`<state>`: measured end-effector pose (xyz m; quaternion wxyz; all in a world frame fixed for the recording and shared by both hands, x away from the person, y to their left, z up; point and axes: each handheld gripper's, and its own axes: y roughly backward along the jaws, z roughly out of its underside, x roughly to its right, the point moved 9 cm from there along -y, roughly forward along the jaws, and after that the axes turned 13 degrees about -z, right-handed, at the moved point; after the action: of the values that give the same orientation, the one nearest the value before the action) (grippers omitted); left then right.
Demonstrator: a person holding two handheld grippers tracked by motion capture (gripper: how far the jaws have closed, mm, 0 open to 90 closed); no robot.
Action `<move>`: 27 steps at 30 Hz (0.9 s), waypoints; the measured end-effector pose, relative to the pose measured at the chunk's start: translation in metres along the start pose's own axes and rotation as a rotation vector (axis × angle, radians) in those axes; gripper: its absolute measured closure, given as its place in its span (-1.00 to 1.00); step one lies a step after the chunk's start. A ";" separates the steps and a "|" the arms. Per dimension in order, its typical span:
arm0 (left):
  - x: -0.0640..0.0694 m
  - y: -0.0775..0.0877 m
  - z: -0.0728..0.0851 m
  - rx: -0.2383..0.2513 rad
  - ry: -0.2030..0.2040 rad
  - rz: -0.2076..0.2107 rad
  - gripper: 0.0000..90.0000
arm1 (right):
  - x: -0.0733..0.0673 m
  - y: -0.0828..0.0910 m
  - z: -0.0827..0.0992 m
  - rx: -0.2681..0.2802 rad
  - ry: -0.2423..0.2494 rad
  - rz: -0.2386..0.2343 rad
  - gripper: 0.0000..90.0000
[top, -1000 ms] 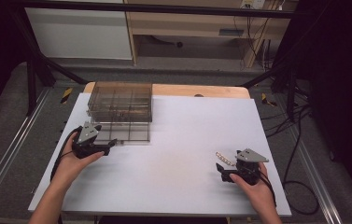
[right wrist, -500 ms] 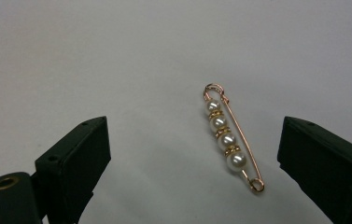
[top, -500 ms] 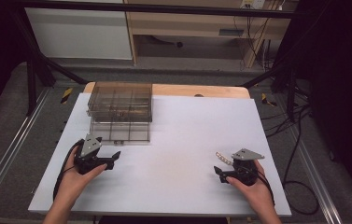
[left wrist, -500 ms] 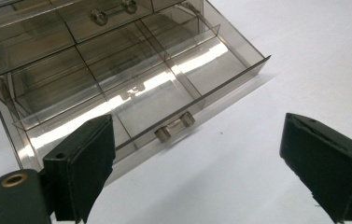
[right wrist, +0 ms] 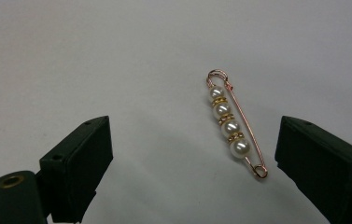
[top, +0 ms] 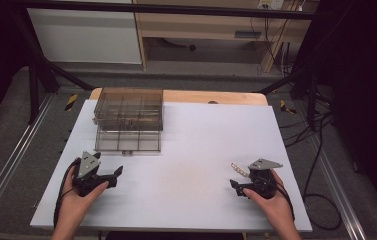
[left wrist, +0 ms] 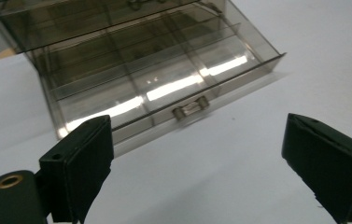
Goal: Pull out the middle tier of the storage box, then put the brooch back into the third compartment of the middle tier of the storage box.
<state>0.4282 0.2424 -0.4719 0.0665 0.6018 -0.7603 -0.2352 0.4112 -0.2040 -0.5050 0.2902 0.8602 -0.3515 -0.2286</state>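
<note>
Your right gripper (right wrist: 192,154) sits w/ jaws apart, just narrowing, nothing clamped; the gold safety-pin brooch w/ four white pearls (right wrist: 233,125) lies on the white table (top: 196,150) between them. Your left gripper (top: 107,176), jaws apart after widening, faces the smoky clear plastic compartment box (left wrist: 145,70)

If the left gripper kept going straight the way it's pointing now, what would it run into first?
Probably the smoky clear plastic compartment box, at its front wall with the small latch. The left gripper stands open over bare white table, nothing between the jaws; depth is hard to judge.
</note>
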 end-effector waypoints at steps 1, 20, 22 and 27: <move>-0.003 0.000 0.000 -0.002 0.017 0.001 -0.80 | 0.000 0.000 0.000 -0.006 -0.004 -0.003 -0.75; -0.027 0.006 -0.005 0.053 0.111 -0.052 -0.87 | -0.002 -0.005 0.007 -0.051 0.011 -0.010 -0.63; -0.028 0.006 -0.006 0.063 0.113 -0.050 -0.87 | -0.002 -0.006 0.008 -0.059 0.015 -0.010 -0.60; -0.031 0.004 -0.005 0.054 0.114 -0.061 -0.87 | 0.000 -0.006 0.010 -0.067 0.010 0.000 -0.50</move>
<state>0.4348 0.2711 -0.4606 0.0864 0.6387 -0.7427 -0.1817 0.4083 -0.2043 -0.5161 0.3205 0.8511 -0.3424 -0.2359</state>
